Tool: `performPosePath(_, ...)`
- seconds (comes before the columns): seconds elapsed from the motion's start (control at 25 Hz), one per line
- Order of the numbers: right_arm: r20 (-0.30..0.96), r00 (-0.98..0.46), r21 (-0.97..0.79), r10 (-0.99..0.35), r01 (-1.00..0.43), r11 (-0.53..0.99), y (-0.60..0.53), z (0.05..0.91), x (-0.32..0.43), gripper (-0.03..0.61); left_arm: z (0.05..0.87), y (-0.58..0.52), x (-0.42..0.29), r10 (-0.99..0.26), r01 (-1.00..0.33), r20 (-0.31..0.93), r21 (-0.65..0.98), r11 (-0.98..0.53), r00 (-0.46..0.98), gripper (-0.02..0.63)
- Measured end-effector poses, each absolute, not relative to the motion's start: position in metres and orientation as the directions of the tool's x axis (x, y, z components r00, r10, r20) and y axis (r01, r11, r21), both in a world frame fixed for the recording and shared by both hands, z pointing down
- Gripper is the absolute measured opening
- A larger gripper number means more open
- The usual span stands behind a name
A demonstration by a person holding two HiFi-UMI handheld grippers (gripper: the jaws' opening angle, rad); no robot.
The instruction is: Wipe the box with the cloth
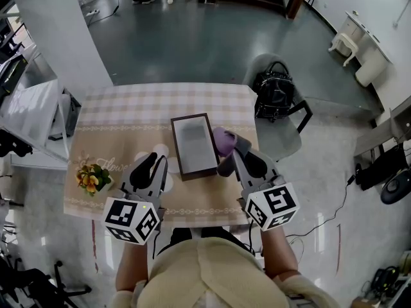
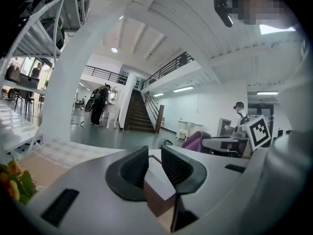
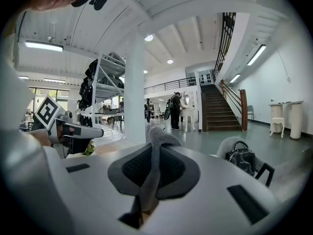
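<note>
Box (image 1: 192, 143) sits mid-table (image 1: 128, 108), long side running away from the person. On its near-left corner the left gripper (image 1: 158, 161) is clamped partway closed over the wall of the box (image 2: 157, 185), likely an anchor so it won't skid while wiped. Jaws of the right gripper (image 1: 234, 154) are pinched tight on the cloth (image 1: 223, 140), a fold poking past the tips (image 3: 157, 136), bunched at the right edge. Contact there can't be confirmed.

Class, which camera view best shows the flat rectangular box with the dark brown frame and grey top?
The head view: the whole brown-framed box lies in sight from above. The left gripper view shows only one corner between its jaws; the right gripper view shows nothing clear of it.
</note>
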State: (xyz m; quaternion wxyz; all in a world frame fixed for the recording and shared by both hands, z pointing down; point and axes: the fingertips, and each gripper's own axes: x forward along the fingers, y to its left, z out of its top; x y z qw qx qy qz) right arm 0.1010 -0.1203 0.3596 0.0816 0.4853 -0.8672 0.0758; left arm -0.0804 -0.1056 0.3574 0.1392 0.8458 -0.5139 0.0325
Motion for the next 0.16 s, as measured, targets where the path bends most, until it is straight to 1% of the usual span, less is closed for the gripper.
performPosePath(0.16,0.21,-0.509,-0.035,-0.835,-0.857,0.514,-0.1211,0.3585,0.1006,0.037,0.357,-0.1075,-0.0803,-0.859,-0.876,0.194,0.205,-0.436,0.473,0.092)
